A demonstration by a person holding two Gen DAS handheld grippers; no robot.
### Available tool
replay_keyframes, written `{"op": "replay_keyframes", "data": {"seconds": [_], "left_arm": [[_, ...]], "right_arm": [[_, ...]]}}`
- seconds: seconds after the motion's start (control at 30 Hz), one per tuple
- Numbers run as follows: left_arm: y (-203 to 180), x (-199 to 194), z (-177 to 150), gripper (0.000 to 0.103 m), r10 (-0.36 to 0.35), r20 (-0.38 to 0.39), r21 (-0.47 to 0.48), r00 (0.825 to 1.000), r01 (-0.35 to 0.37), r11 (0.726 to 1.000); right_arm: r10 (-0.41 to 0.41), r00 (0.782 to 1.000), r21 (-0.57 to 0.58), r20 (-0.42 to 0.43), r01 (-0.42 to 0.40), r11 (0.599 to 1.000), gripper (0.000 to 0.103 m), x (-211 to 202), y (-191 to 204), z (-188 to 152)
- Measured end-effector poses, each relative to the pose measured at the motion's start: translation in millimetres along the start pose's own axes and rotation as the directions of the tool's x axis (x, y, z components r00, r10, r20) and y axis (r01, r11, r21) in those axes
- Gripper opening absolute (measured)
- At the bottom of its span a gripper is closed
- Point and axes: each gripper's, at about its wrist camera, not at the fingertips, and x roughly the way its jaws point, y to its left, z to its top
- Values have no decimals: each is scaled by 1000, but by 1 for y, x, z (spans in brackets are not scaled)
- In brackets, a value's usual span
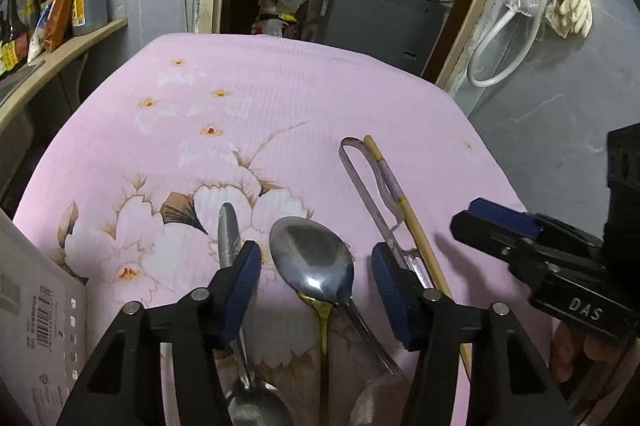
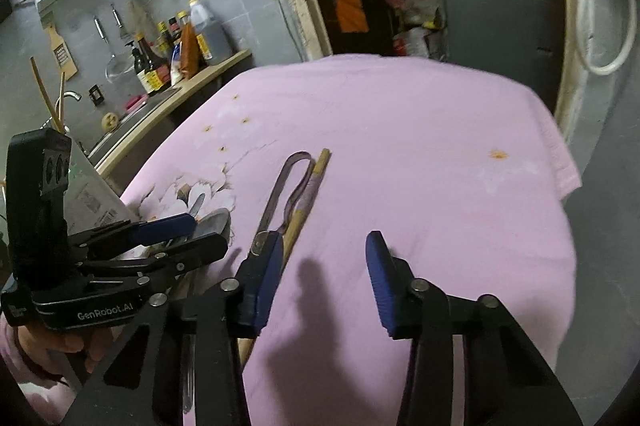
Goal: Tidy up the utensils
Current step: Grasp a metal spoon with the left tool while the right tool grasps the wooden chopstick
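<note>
While my left tool (image 1: 316,278) hangs low over the pink flowered cloth (image 1: 248,97) on the counter, its blue pads stand apart on either side of a big steel spoon (image 1: 314,252), bowl up, pads clear of it, so nothing's gripped there. A second spoon handle (image 1: 228,230) pokes out just left of that tool, and a gold handle (image 1: 322,318) lies under the big spoon. Over to the right, a metal peeler (image 1: 372,193) and a wooden chopstick (image 1: 404,214) lie side by side, touching. My right tool (image 2: 320,278) sits released too, its left pad above the peeler's lower end, bare cloth between the pads. A cardboard box (image 1: 36,322) sits at far left.
</note>
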Motion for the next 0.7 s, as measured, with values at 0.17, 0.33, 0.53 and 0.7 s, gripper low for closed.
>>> {"op": "replay_keyframes", "data": {"seconds": [0.17,0.33,0.53,0.7], "left_arm": [[6,-1,1,44,-16,0,-17,1000,16,1000],[3,-1,0,44,1,-6,-4,1000,-1,1000],[3,-4,-1,40,7,-17,-21,1000,-7,1000],[4,-3,0,39,5,-24,-41,1000,-6,999]], "right_arm": [[1,999,-27,-38,-2,1000,38,15,5,4],[-11,996,-83,-83,4,997,35,27,17,10],[-63,991,-166,-120,42,985,35,32,30,18],[-102,986,-181,-134,77,980,28,30,33,21]]}}
